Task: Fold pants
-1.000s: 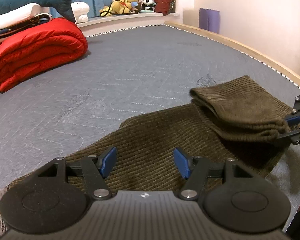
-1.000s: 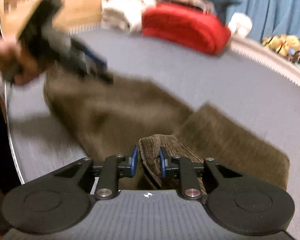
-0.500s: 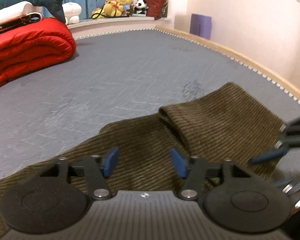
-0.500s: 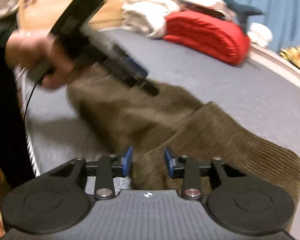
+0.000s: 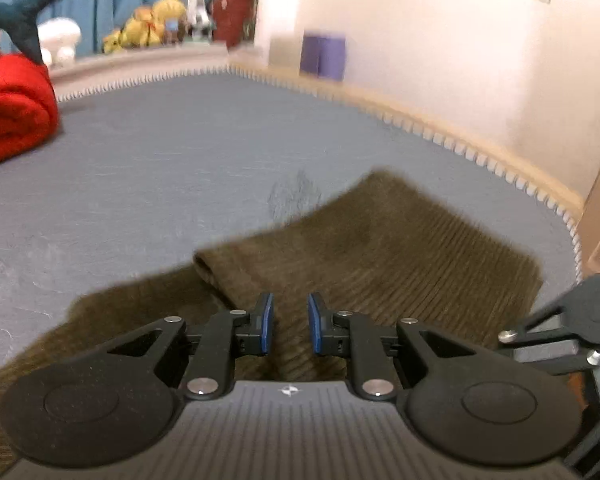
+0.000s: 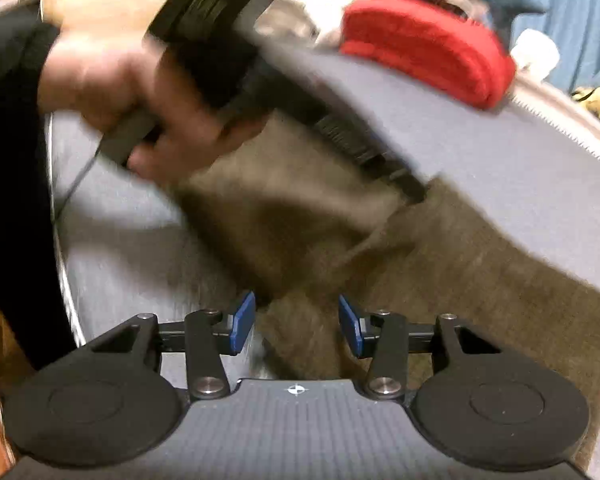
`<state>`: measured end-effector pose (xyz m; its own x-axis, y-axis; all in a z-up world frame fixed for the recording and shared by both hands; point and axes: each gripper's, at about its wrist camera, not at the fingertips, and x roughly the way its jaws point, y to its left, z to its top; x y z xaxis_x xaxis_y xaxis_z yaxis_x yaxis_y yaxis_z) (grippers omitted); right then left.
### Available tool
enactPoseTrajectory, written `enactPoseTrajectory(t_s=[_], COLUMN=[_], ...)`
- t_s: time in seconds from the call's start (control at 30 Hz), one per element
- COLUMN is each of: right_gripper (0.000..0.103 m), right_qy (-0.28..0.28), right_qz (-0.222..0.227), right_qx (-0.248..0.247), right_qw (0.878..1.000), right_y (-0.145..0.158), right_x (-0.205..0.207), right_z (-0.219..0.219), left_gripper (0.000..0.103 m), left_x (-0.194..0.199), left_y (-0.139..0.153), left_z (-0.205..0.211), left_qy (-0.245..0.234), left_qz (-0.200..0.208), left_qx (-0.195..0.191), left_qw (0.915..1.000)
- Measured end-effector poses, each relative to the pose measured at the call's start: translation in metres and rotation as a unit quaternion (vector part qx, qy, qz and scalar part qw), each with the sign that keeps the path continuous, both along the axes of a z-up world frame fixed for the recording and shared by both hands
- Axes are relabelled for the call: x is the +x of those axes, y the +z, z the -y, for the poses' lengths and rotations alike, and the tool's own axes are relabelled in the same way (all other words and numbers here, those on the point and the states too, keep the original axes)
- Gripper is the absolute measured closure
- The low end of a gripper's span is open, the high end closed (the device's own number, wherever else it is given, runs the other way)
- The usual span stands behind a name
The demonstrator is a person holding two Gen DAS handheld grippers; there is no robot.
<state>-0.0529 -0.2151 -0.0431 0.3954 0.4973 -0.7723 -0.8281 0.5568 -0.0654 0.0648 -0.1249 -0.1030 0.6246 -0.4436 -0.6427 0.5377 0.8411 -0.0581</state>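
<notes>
On the bed, the left gripper, jaws just closing to a narrow gap, noses into the folded edge of the brown ribbed pants, which run away rightward, while the right gripper, jaws just opening, stands released over their near edge.

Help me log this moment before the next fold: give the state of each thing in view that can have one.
pants: brown corduroy, flat on the bed, one end folded over the rest.
left tool: jaws just closing, narrow gap, over the fold's edge; grip unclear.
right tool: jaws just opening, cloth between but not pinched.
red blanket: rolled up, at the bed's far side.
</notes>
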Motion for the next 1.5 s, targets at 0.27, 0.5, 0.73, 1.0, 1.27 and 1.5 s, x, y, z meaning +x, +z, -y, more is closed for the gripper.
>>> enactPoseTrajectory(t_s=[0.27, 0.5, 0.73, 1.0, 1.27, 1.5], right_gripper=[0.051, 0.034, 0.019, 0.041, 0.072, 0.072], right_qy=[-0.114, -0.409, -0.502, -0.537, -0.358, -0.151], right_qz=[0.012, 0.046, -0.066, -0.143, 0.041, 0.15], right_qx=[0.055, 0.058, 0.04, 0.112, 0.067, -0.01], right_qw=[0.992, 0.909, 0.861, 0.824, 0.931, 0.977], right_y=[0.038, 0.04, -0.002, -0.018, 0.048, 0.045], right_x=[0.016, 0.036, 0.042, 0.051, 0.021, -0.03], right_z=[0.04, 0.125, 0.157, 0.162, 0.044, -0.072], left_gripper=[0.087, 0.085, 0.078, 0.077, 0.051, 0.023], left_x=[0.011, -0.04, -0.035, -0.039, -0.041, -0.025], left_y=[0.001, 0.018, -0.011, 0.038, 0.07, 0.074], left_z=[-0.013, -0.006, 0.001, -0.03, -0.063, -0.084], left_qy=[0.059, -0.031, -0.024, 0.024, 0.038, 0.044], left_qz=[-0.046, -0.054, -0.102, -0.055, -0.073, -0.149], left_qx=[-0.003, -0.033, 0.031, -0.045, -0.122, -0.217], left_qw=[0.9972, 0.9975, 0.994, 0.9972, 0.9891, 0.9637])
